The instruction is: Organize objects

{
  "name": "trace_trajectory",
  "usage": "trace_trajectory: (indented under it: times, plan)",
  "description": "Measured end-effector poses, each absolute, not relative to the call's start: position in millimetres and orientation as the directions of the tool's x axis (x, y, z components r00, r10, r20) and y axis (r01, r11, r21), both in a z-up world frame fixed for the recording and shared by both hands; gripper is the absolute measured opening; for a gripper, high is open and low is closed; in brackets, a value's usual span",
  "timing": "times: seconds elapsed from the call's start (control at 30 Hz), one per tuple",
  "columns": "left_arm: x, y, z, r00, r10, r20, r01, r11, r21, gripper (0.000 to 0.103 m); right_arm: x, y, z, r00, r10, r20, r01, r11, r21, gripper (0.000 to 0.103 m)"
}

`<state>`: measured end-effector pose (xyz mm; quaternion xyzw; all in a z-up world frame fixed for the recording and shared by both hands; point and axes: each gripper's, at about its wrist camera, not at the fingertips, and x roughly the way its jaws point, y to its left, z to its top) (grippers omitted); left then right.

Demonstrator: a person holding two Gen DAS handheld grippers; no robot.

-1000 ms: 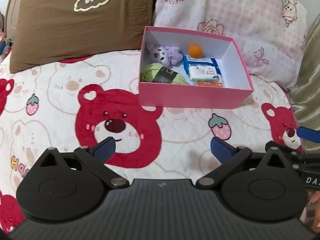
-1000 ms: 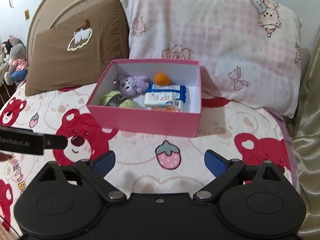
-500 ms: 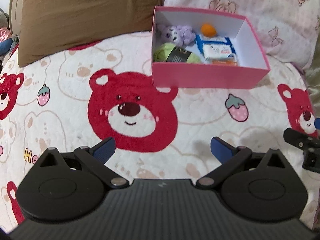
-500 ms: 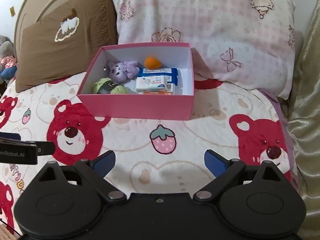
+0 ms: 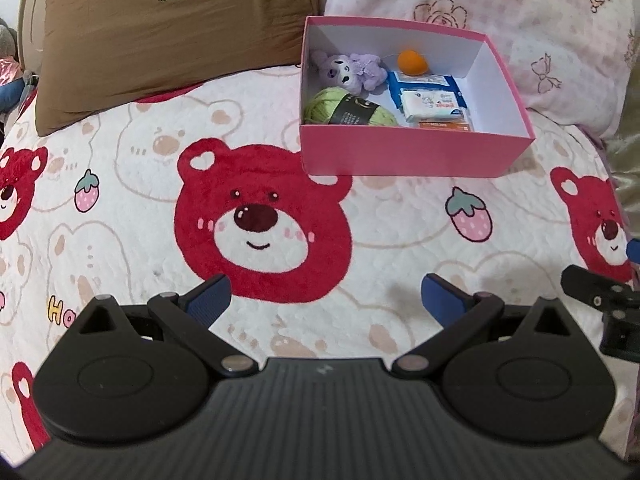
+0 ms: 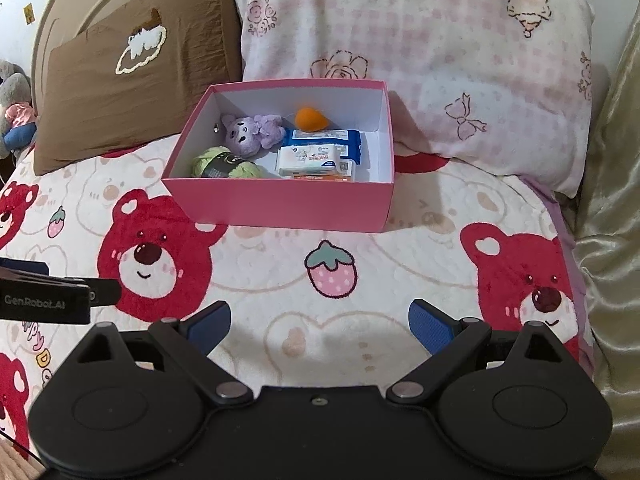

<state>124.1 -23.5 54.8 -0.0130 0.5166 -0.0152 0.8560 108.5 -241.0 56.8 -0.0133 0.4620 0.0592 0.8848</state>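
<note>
Both grippers, left [image 5: 324, 296] and right [image 6: 318, 322], are held wide and empty at the bottom, as everything seems packed in the box [image 6: 280, 210] above.

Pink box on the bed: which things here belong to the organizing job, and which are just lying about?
Part of the job:
- pink box
- purple plush toy
- green yarn ball
- orange ball
- wipe packs
- left gripper and right gripper, both open and empty

Just lying about:
- brown pillow
- pink pillow
- bear blanket
</note>
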Motion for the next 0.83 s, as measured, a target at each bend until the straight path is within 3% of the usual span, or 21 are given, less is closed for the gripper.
trace_trajectory:
  times: [0.83]
  plan:
    - [120.2,-32.4,56.8,0.48,-0.052,-0.876,0.056,0.998,-0.028,0.103,107.6,-250.1,55.8,0.57,0.088,-0.817,-0.103,0.994,0.035,0.097]
